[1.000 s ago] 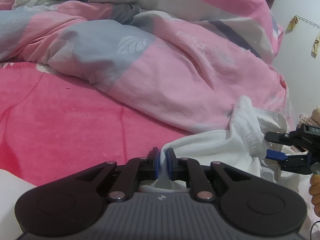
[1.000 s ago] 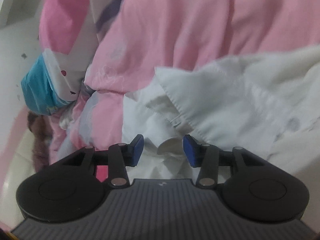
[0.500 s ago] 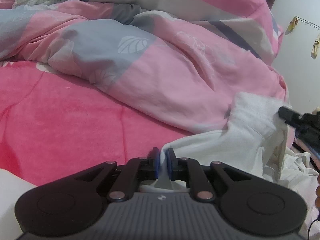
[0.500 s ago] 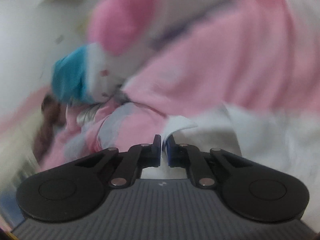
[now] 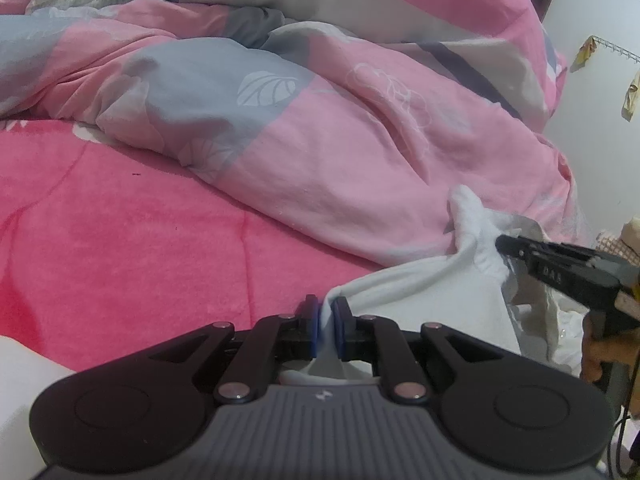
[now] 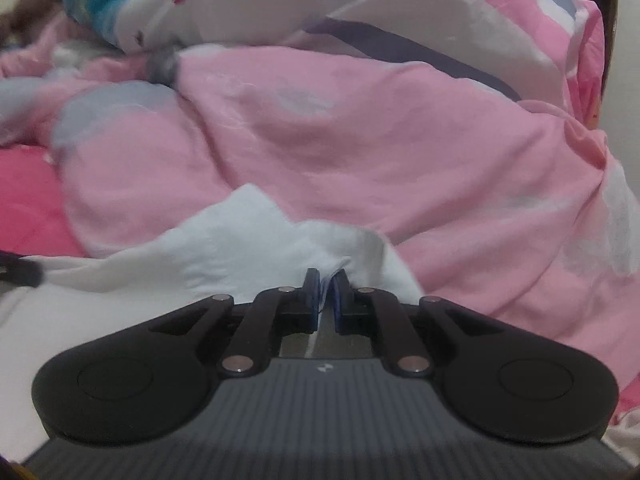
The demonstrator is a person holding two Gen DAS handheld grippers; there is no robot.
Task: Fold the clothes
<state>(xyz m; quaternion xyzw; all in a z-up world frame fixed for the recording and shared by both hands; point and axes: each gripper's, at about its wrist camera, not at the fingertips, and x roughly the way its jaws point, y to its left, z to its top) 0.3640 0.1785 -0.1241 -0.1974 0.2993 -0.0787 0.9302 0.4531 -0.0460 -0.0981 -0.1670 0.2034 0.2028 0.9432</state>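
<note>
White garment (image 5: 432, 280): on pink blanket (image 5: 120, 240), against pink-grey duvet (image 5: 320, 140). One edge pinched in left gripper (image 5: 328, 322), another bunched in right gripper (image 6: 327, 294), whose jaws have just closed. Writing on right gripper illegible.

Garment (image 5: 420, 280) before quilt (image 5: 360, 140), on bed (image 5: 120, 240)

A: How does the left gripper (image 5: 328, 316) stand?
B: Angled downward, jaws pinched nearly together on white cloth (image 5: 420, 280).
A: And the right gripper (image 6: 329, 292)?
B: It has just closed; cloth is clamped between its blue pads (image 6: 313, 296). From the left camera it reaches in from the right side.
</note>
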